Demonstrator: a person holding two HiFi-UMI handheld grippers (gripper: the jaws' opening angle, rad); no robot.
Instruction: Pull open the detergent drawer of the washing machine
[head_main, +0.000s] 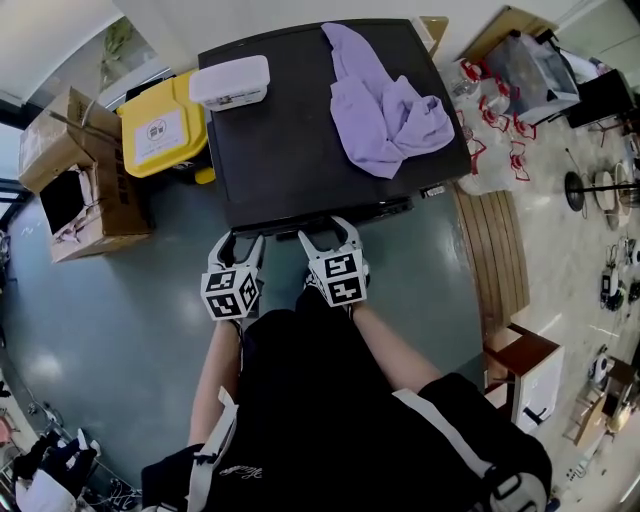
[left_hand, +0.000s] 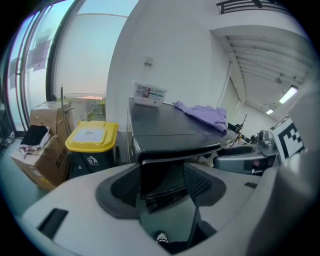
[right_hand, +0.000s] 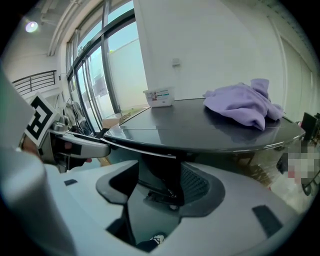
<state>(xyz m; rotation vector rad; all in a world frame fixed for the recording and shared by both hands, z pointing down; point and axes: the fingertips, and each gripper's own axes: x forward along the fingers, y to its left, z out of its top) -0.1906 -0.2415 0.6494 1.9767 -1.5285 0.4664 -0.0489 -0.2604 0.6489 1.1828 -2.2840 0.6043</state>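
A black washing machine (head_main: 290, 130) stands in front of me in the head view, seen from above. Its front face is mostly hidden below the top's front edge (head_main: 320, 218). My left gripper (head_main: 242, 240) and right gripper (head_main: 328, 232) sit side by side at that edge, both open. In the left gripper view a dark front panel (left_hand: 160, 177) shows between the spread pads, just under the top's lip. The right gripper view has the same dark front (right_hand: 160, 180) between its pads. I cannot tell which part is the detergent drawer. No pad presses on anything.
A purple cloth (head_main: 385, 105) and a white lidded box (head_main: 230, 82) lie on the machine's top. A yellow-lidded bin (head_main: 163, 125) and an open cardboard box (head_main: 75, 175) stand to the left. To the right are a wooden slatted bench (head_main: 490, 260) and clutter.
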